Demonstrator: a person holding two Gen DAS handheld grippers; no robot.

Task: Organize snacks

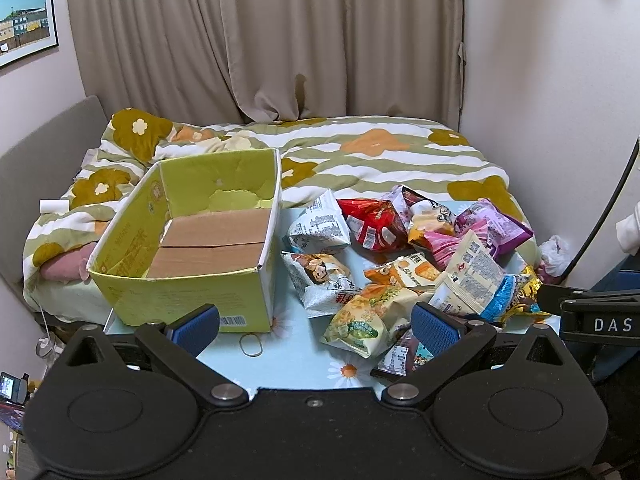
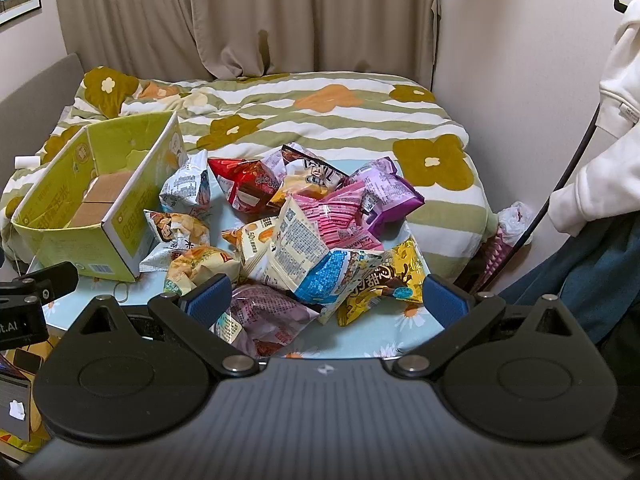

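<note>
An open yellow-green cardboard box [image 1: 188, 240] stands empty on the left of a light blue daisy-print table [image 1: 296, 344]; it also shows in the right wrist view [image 2: 100, 208]. A pile of several snack bags lies to its right: a red bag [image 1: 370, 220], a white and blue bag [image 2: 304, 256], a pink bag [image 2: 340, 216], a purple bag [image 2: 388, 188]. My left gripper [image 1: 316, 326] is open and empty, above the table's near edge. My right gripper [image 2: 328, 300] is open and empty, just in front of the pile.
A rubber band [image 1: 251, 345] lies on the table by the box. Behind the table is a bed with a floral striped duvet [image 1: 360, 152], then curtains. A person's white sleeve [image 2: 608, 128] and a black cable [image 2: 560, 192] are at the right.
</note>
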